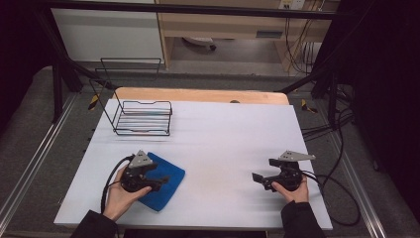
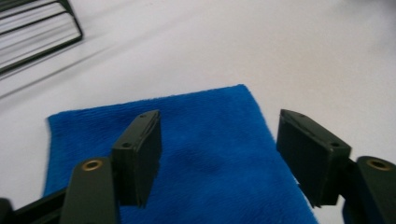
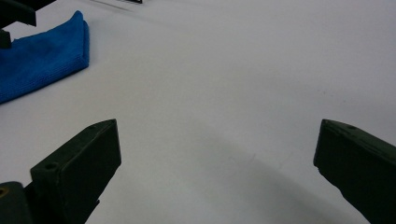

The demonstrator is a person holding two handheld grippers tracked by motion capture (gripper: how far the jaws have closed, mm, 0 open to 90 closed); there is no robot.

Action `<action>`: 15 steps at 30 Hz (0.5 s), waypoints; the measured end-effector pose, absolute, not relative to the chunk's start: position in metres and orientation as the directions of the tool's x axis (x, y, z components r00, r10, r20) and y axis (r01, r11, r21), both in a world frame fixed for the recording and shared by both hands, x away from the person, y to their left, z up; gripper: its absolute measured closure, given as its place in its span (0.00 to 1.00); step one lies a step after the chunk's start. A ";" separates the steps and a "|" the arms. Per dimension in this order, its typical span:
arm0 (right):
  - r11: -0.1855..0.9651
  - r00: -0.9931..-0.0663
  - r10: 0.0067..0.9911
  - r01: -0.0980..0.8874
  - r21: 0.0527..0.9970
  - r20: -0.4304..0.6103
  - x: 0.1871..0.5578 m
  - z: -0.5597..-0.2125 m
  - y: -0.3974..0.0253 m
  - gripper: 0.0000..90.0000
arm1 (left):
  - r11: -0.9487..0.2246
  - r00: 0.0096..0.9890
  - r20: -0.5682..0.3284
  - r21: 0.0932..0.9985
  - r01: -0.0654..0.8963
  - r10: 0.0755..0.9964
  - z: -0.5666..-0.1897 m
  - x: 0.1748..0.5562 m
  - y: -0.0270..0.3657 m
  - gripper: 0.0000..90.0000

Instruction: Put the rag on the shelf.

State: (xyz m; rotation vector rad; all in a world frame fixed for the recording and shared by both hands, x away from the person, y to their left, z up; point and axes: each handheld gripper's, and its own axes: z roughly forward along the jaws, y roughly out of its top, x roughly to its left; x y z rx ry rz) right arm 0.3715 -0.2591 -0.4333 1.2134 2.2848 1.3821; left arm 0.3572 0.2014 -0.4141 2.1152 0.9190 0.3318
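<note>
Blue cloth (image 2: 201,154) lies beneath the wide-open left tool (image 2: 219,158); high view adds the wide-open right tool (image 1: 263,177).

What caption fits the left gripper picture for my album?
Left gripper, jaws open, above a folded blue cloth on the white table, beside a wire rack.

Surface (image 1: 223,144) evenly bright under apparently overhead light; surroundings dim. Shadows soft. Both gripper views slightly blurred, near jaws defocused.
</note>
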 end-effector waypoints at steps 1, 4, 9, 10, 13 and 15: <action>0.221 -0.638 0.736 0.542 0.811 0.226 0.371 -0.433 -0.259 0.01 | -0.434 0.705 -0.064 0.748 0.502 0.706 -0.415 0.358 0.197 0.39; 0.225 -0.641 0.734 0.541 0.811 0.224 0.372 -0.434 -0.259 0.01 | -0.446 0.710 -0.062 0.738 0.506 0.702 -0.417 0.359 0.182 0.44; 0.224 -0.640 0.735 0.541 0.811 0.224 0.372 -0.434 -0.258 0.01 | -0.452 0.714 -0.085 0.720 0.526 0.695 -0.421 0.361 0.163 0.60; 0.225 -0.641 0.735 0.540 0.811 0.224 0.372 -0.433 -0.258 0.01 | -0.455 0.708 -0.084 0.712 0.535 0.701 -0.423 0.362 0.159 0.62; 0.226 -0.642 0.734 0.540 0.811 0.223 0.372 -0.434 -0.258 0.01 | -0.462 0.701 -0.089 0.693 0.554 0.708 -0.428 0.365 0.153 0.67; 0.228 -0.642 0.733 0.542 0.809 0.223 0.372 -0.434 -0.258 0.01 | -0.468 0.694 -0.082 0.682 0.563 0.715 -0.432 0.367 0.150 0.72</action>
